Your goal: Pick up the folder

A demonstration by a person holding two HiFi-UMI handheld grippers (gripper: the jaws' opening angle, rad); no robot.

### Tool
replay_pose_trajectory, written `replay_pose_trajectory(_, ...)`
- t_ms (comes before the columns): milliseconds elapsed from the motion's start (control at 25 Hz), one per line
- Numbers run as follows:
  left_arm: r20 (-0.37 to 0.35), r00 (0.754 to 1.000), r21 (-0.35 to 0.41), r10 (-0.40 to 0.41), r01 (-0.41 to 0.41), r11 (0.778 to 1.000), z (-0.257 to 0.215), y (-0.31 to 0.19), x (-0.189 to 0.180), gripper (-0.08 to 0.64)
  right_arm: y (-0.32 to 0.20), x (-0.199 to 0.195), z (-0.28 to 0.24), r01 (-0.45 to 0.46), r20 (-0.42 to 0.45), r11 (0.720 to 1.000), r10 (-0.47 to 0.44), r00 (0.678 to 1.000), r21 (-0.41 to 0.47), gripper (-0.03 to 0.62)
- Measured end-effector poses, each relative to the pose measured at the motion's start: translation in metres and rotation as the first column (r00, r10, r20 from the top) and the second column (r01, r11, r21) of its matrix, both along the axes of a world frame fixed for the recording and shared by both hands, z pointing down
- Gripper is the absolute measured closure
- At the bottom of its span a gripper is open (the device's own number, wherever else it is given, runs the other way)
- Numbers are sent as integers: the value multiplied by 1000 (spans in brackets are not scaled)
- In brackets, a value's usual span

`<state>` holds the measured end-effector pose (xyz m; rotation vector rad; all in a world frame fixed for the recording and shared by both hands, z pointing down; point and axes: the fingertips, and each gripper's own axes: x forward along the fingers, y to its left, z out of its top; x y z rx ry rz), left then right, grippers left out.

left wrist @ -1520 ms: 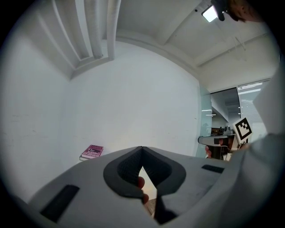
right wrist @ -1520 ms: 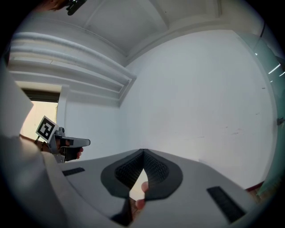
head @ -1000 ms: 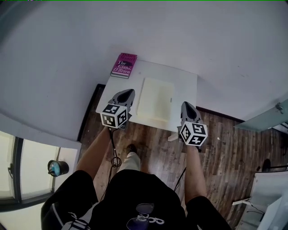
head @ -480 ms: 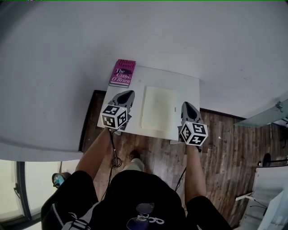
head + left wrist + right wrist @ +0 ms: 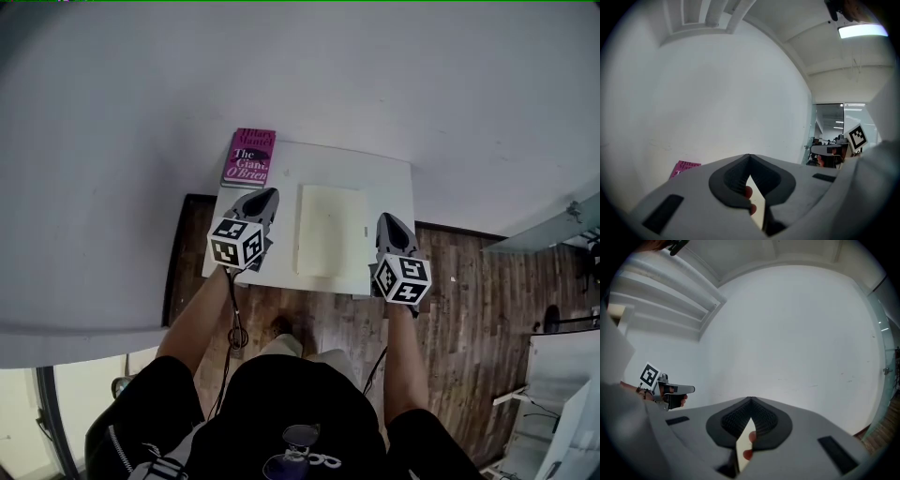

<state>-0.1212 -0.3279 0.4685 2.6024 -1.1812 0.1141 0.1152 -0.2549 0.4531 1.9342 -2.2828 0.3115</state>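
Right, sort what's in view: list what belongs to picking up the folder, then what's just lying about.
For the job: folder; left gripper and right gripper, both shut, holding nothing.
Lying about: pink book at the far left corner of the white table.

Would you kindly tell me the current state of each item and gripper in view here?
folder: closed, lying flat in the middle of the table, not gripped.
book: closed, cover up, at the table's far left corner.
left gripper: jaws together, empty, left of the folder.
right gripper: jaws together, empty, right of the folder.
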Motion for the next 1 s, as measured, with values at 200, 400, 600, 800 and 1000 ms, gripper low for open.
replay_pose_trajectory(200, -13, 1000, -2, 17, -17, 1000, 2, -3, -1, 541, -1, -3, 1, -19, -4, 1000, 19, 1000, -4, 571)
replay_pose_trajectory(400, -16, 1000, -4, 24, -24, 1000, 4, -3, 0, 541, -1, -1, 2, -29, 15, 1000, 29, 999, -2, 572)
replay_pose_trajectory(600, -7, 1000, -5, 25, -25, 1000, 8, -4, -1, 541, -2, 0, 5, -30, 20, 1000, 30, 999, 4, 572)
replay_pose_trajectory(800, 2, 1000, 12, 22, -22, 1000, 5, -10, 5, 541, -9, 7, 9, -28, 28, 1000, 28, 999, 13, 572)
replay_pose_trajectory(1000, 17, 1000, 21, 20, -21, 1000, 2, -21, 14, 541, -23, 19, 10, -27, 45, 999, 26, 999, 30, 571)
